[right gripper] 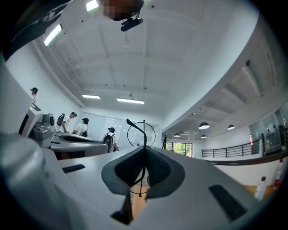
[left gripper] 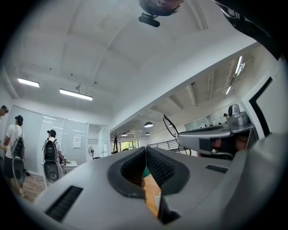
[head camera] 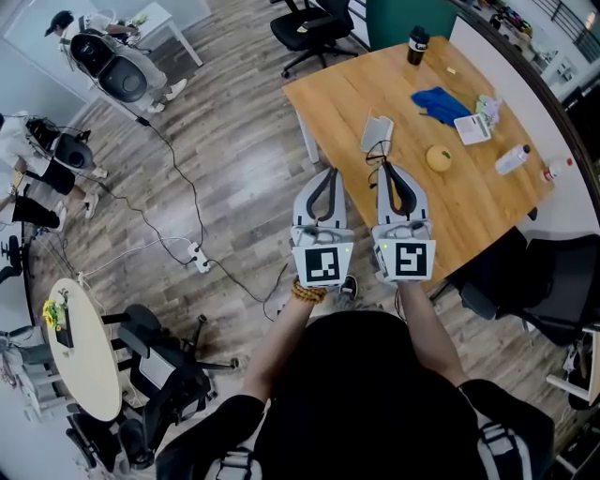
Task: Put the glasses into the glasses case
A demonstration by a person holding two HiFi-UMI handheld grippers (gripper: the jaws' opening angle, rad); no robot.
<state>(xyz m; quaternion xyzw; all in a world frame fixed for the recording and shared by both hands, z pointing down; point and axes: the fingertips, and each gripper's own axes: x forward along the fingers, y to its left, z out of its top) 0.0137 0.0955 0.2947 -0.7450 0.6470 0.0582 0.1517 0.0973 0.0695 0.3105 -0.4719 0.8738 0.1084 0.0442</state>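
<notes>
Closest to me, both grippers are out in front of my body, side by side and just apart, marker cubes facing up at me. They sit over the near corner of the wooden table [head camera: 356,94].

The left gripper [left gripper: 145,150] has its ribbed pads pressed together at the tips. I see nothing caught between them, only a sliver of tabletop through the gap lower down.

The right gripper [right gripper: 145,150] is clamped tight on the glasses [right gripper: 144,130]. The thin black wire frame runs up between the pads, and one round rim stands clear above the tips. So the glasses are in my right gripper, up off the table and not in the case.

Just past the right gripper's tips lies the grey glasses case [head camera: 377,134], flat on the table near its left edge. I cannot tell whether it is open.

To the right of the case is a yellow round thing [head camera: 439,157]. Beyond that is a blue cloth [head camera: 441,103], with a clear bottle [head camera: 513,159] off towards the right edge. A black cup [head camera: 417,45] stands at the far end of the table.

Beyond the table's far end stands a black office chair [head camera: 309,28]. A cable and power strip [head camera: 197,255] lie on the wood floor to my left.
</notes>
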